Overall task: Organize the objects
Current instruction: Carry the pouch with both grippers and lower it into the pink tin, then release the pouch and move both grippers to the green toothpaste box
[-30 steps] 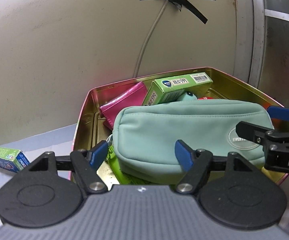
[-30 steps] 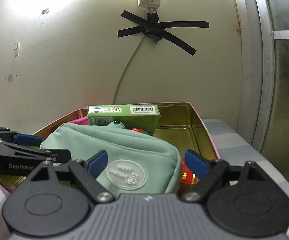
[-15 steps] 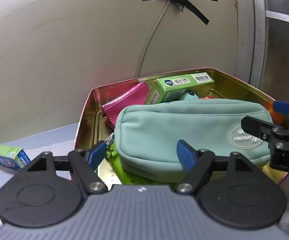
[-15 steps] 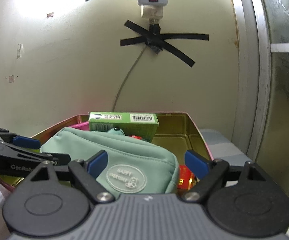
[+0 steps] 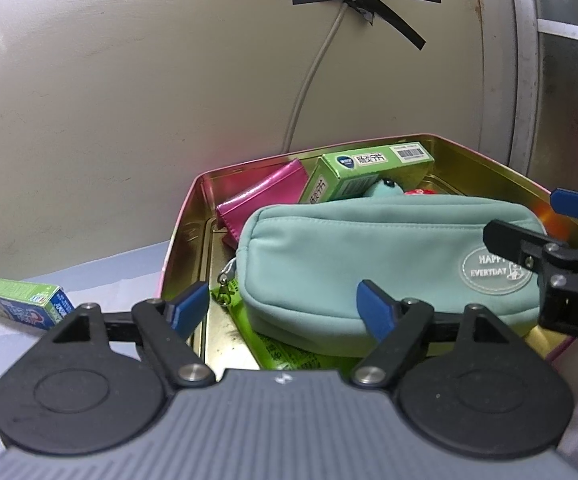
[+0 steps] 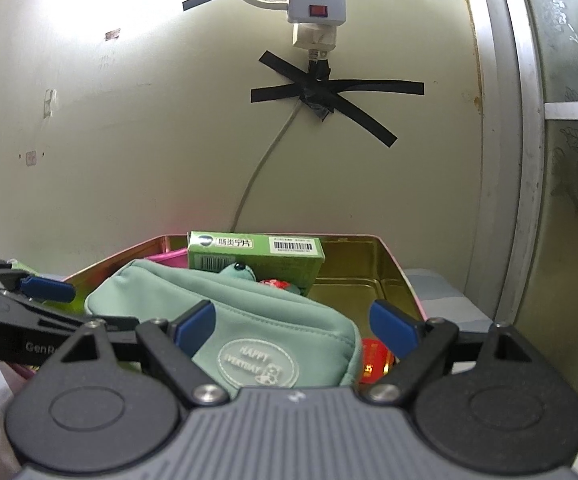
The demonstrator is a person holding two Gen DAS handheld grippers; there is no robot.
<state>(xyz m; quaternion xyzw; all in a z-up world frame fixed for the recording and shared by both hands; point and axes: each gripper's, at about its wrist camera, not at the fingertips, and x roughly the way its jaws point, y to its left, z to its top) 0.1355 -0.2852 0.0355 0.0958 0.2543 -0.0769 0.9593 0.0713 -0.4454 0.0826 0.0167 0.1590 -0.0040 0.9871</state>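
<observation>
- Left wrist view: our left gripper (image 5: 281, 306) hangs at the near rim of the tin (image 5: 187, 220), jaws well apart and just been opening, nothing held; the near end of the mint pouch (image 5: 369, 264) sits between them but unpinched. The pouch lies inside the tin over a lime packet (image 5: 277, 350), with a pink purse (image 5: 263, 196) and green carton (image 5: 369, 174) behind. A small box (image 5: 21, 306) waits out on the surface, left.
- Risk here, we judge: the zipper pull (image 5: 225, 284) snagging a pad.
- Right wrist view: our right gripper (image 6: 293, 326) hovers wide and empty over the pouch's badge end. A red packet (image 6: 375, 362) sits beside it.
- The right back corner of the tin is bare; the tin walls crowd every other move.
</observation>
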